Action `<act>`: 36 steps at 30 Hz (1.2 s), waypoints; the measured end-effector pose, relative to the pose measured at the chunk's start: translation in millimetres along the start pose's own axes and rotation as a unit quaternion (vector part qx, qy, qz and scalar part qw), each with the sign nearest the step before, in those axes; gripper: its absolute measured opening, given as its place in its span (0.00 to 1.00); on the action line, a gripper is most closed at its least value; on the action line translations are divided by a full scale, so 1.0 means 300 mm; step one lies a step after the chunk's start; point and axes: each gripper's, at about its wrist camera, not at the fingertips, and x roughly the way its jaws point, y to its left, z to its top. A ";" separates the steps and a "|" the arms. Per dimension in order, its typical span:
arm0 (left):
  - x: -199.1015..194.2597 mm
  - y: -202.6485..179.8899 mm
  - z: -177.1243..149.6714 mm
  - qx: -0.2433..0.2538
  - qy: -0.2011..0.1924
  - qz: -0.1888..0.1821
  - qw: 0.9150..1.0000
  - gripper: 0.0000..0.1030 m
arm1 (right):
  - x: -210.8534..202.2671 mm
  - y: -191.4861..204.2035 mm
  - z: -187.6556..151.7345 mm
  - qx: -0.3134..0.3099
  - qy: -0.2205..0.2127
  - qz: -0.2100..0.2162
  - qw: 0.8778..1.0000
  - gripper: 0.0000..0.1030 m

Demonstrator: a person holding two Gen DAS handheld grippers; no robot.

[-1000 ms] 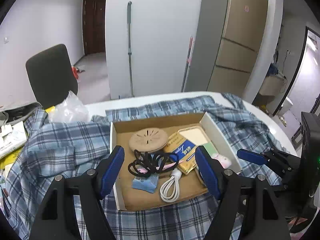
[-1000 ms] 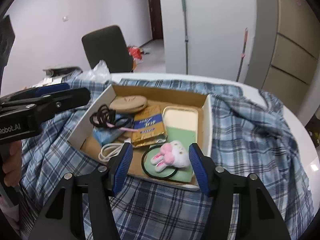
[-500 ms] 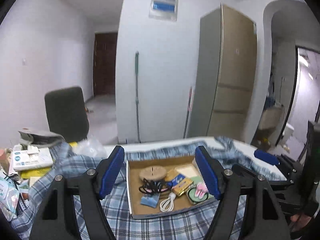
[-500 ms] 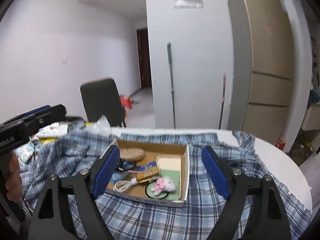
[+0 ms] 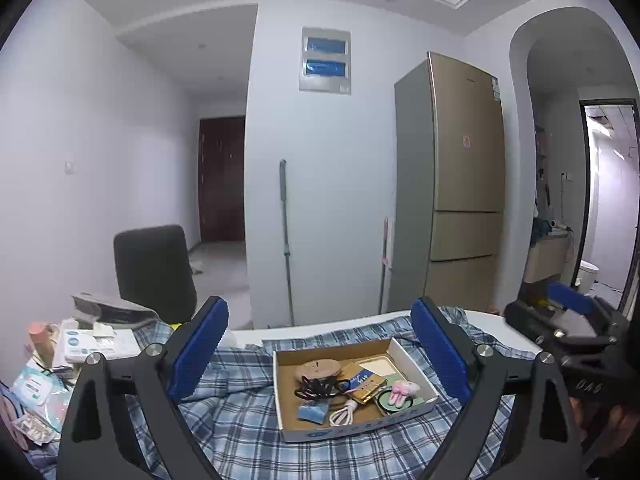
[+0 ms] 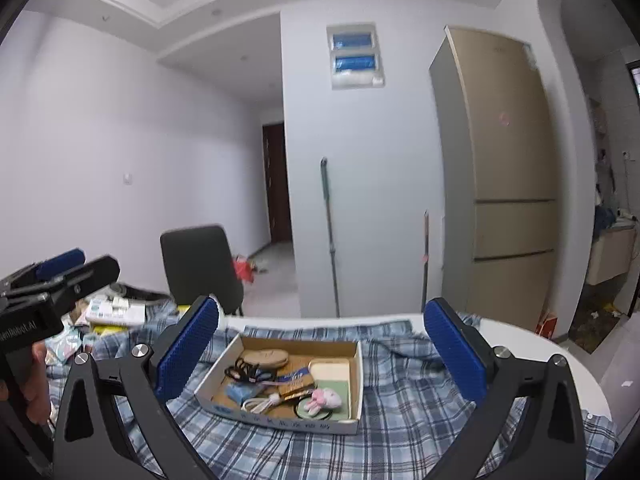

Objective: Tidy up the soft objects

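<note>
Round white table (image 6: 532, 344), mostly covered w/ blue-and-white plaid cloth (image 6: 400, 436), rumpled. On cloth, centre: shallow open cardboard box (image 6: 352, 360) w/ small items inside. At table's left edge: clutter of white packets & papers (image 5: 96, 344), beside cloth.

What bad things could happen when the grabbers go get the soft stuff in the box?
The pink bunny toy lies on a black ring, so a pinch might lift both. The black tangle of bands overlaps neighbouring items and could drag them out. The cardboard box sits on a loose plaid shirt, so it may slide if nudged. Both the left gripper and right gripper are open and held well back.
</note>
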 end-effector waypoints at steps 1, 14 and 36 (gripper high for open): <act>-0.019 -0.002 -0.004 0.002 -0.008 0.003 1.000 0.92 | -0.015 -0.001 0.001 0.002 -0.008 -0.002 1.000 1.00; -0.098 0.032 -0.133 -0.015 -0.065 -0.001 0.998 1.00 | -0.089 -0.058 -0.126 0.034 -0.090 -0.017 0.995 1.00; 0.045 0.020 -0.380 0.024 -0.047 -0.003 0.999 1.00 | -0.040 -0.009 -0.305 -0.041 -0.071 -0.040 0.996 1.00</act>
